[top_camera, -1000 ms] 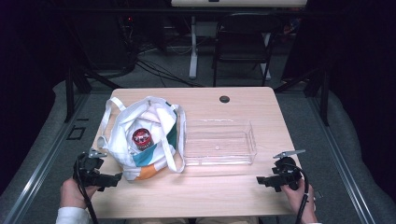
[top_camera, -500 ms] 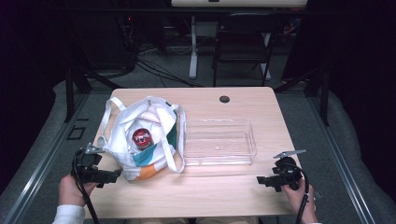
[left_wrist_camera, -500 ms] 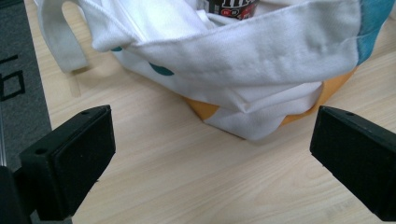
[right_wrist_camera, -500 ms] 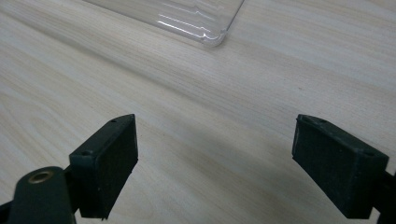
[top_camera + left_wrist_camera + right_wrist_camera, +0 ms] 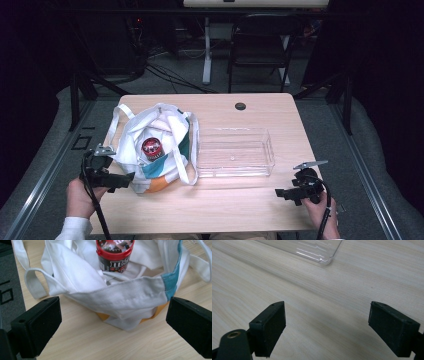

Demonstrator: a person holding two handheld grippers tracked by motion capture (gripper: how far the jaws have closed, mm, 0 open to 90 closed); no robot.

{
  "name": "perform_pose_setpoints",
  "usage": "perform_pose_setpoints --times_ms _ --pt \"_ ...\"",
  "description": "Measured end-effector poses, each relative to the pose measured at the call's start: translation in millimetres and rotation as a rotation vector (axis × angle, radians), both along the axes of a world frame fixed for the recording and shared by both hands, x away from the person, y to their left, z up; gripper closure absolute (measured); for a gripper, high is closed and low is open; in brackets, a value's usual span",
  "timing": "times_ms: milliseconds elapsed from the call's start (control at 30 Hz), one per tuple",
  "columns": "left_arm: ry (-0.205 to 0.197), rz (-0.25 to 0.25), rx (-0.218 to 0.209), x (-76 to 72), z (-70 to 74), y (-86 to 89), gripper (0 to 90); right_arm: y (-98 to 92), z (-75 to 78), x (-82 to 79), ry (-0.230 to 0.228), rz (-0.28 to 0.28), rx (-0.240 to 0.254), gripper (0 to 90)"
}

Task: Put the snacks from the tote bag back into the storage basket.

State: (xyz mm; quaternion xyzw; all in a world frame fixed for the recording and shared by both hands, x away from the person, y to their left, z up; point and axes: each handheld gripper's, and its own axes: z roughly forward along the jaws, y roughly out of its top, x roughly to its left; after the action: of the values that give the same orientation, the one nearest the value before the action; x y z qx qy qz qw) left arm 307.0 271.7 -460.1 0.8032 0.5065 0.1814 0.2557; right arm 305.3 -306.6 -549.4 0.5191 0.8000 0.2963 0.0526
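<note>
Facing bag (image 5: 120, 300), left tongs (image 5: 112, 322) agape

Black grippers with blocky jaws, trailing black cables; a white sleeve (image 5: 72, 228).

Red-lidded candy jar (image 5: 151, 148) upright inside tote bag (image 5: 150, 150)

A dim lab: floor cables (image 5: 165, 75), lone wooden table (image 5: 260, 105), folding chair (image 5: 260, 50)
</note>
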Motion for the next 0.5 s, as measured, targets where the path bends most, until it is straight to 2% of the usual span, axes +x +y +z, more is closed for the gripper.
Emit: perform_pose_setpoints --times_ms 300,500 --pt "-0.026 -0.006 -0.009 12.9 9.5 -9.0 0.2 -0.3 0.0 0.0 0.001 -0.002 0.0 13.9" --pt "-0.023 -0.01 -0.022 25.4 14.1 -14.4 0.2 -0.3 -0.2 -0.2 -0.002 -0.007 0.002 13.9"
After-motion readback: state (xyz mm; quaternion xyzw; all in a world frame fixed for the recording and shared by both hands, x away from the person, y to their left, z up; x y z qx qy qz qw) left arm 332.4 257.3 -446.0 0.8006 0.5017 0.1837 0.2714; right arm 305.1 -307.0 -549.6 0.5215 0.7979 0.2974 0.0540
